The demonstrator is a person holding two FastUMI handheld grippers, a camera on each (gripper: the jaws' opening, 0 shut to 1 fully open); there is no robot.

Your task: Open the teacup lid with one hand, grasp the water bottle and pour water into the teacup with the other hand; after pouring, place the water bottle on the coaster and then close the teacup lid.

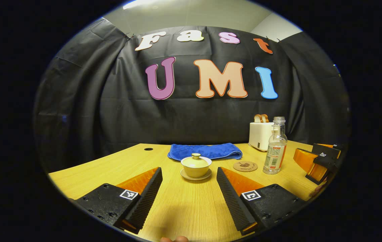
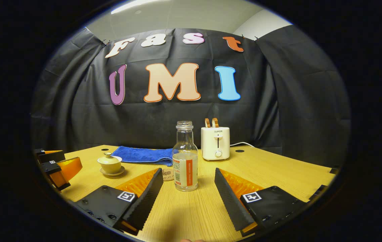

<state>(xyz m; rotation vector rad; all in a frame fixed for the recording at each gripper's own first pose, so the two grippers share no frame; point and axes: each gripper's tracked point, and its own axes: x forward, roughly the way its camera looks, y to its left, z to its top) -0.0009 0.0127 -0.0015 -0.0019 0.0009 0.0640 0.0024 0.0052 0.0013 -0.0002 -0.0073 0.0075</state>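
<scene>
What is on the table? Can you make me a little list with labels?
teacup: lid on, sits on a saucer
water bottle: upright, no cap, part full
coaster: bare, beside the bottle
blue towel: folded, behind the teacup
toaster: at the back, bread inside
left tongs: open, facing the teacup
right tongs: open, facing the bottle

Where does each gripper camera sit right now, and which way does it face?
Left gripper view: rides the open left gripper, low over the table, aimed at the lidded teacup; right gripper at its right edge.
Right gripper view: rides the open right gripper, aimed at the water bottle.
Shared: teacup, bottle, blue towel, toaster.
</scene>
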